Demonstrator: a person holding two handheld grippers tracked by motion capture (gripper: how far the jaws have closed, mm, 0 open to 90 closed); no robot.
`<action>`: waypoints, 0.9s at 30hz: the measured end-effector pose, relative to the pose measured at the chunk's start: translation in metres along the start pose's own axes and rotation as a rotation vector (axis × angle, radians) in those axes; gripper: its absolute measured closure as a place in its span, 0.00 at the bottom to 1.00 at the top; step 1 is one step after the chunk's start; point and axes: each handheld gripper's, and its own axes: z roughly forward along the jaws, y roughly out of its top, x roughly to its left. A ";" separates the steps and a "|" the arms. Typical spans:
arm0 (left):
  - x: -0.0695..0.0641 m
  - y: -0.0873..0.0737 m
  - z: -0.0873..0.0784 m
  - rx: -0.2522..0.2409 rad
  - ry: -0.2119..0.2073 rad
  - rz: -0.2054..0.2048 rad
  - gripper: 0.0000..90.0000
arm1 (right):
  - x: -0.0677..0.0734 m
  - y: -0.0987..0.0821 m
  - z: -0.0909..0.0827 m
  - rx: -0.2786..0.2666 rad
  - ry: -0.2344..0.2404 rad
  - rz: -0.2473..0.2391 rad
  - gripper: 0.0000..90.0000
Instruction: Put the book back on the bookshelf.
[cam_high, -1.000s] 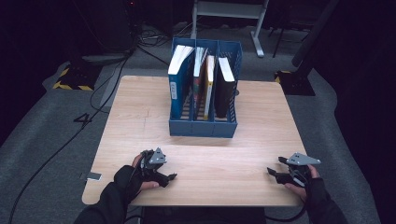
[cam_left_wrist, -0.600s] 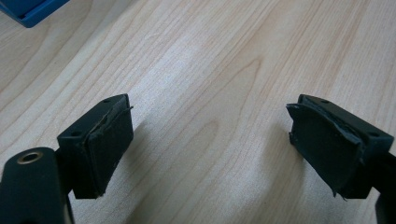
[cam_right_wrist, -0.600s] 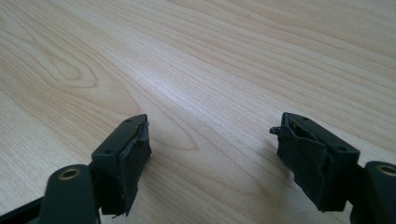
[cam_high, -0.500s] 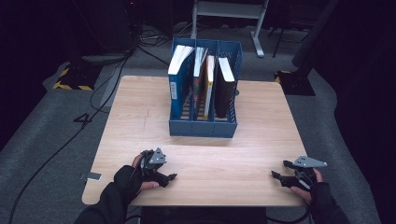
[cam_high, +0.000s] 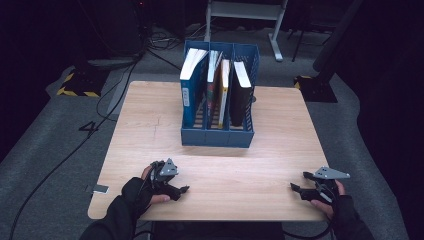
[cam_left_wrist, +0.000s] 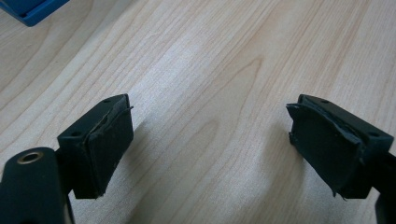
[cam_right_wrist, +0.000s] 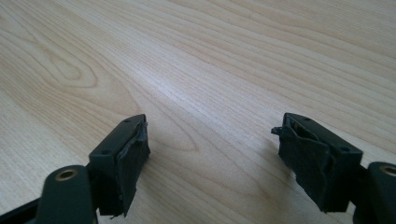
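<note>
My left gripper (cam_high: 181, 191) rests low over the wooden table (cam_high: 150, 115) near its front left and points right. It is open, and the left gripper view has bare wood between its pads (cam_left_wrist: 109, 140). My right gripper (cam_high: 299, 182) sits near the front right corner and points left. It is open too; its jaws have just been opening a little, and nothing lies between its pads (cam_right_wrist: 133, 161). A blue file rack (cam_high: 217, 136) stands at the middle back, well away from both grippers. It holds several upright books (cam_high: 190, 90).
A corner of the blue rack (cam_left_wrist: 32, 9) shows at the top left of the left gripper view. The table's near edge runs close below both hands. Cables and a metal stand's feet (cam_high: 277, 52) lie on the dark floor behind the table.
The right gripper has shifted slightly right and toward the near edge of the table. The left gripper and the rack have stayed put.
</note>
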 end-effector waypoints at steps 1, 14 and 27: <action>0.000 0.000 0.000 0.000 0.000 0.000 0.15 | 0.000 0.000 0.000 0.000 0.000 -0.001 0.27; 0.000 0.000 0.000 0.001 -0.002 0.004 0.15 | 0.000 0.000 0.000 0.001 0.001 0.000 0.26; 0.001 0.001 0.001 0.002 -0.011 0.005 0.14 | 0.000 0.003 0.003 0.008 0.002 0.001 0.22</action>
